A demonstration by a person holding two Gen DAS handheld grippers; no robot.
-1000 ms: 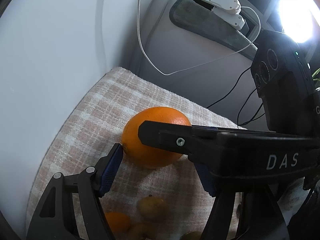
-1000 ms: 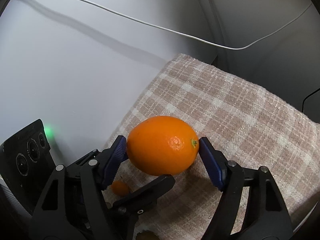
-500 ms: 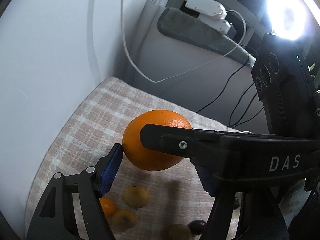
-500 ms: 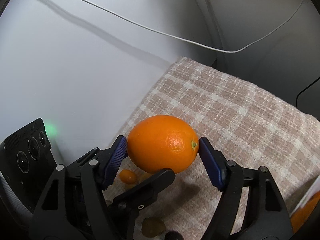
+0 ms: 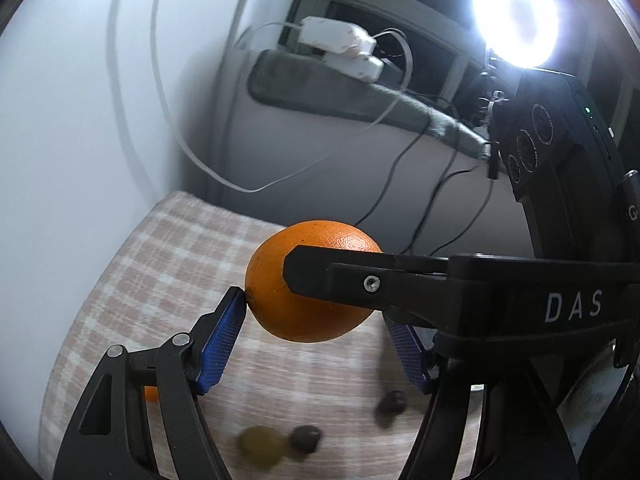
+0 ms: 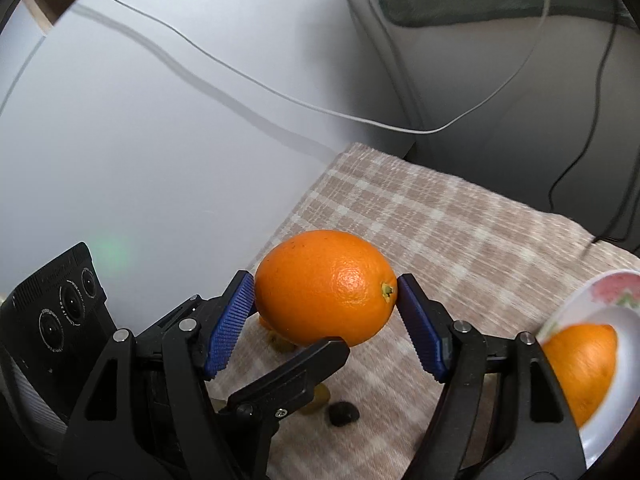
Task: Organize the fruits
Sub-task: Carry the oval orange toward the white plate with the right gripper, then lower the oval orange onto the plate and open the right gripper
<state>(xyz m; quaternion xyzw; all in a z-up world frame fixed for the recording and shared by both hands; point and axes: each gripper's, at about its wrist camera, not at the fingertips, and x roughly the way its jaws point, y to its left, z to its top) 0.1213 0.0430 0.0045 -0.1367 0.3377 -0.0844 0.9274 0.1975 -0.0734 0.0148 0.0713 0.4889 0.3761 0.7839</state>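
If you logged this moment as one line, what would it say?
orange: held above checked cloth | right tool: clamped on orange | left tool: clamped on same orange | plate: another orange

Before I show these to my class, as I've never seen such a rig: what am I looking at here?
No robot is here: a person carries two hand-held tongs, each with a camera looking along its two fingers. One picture is taken from the left gripper, the other from the right gripper, so each also shows part of the other tool. Both grippers clamp the same big orange between their blue pads, crossing each other, and it seems to hang above the checked cloth. On the cloth lie a few small fruits, one of them dark; blur hides what kind. At the right edge of the right view, a flowered white bowl holds a second orange.
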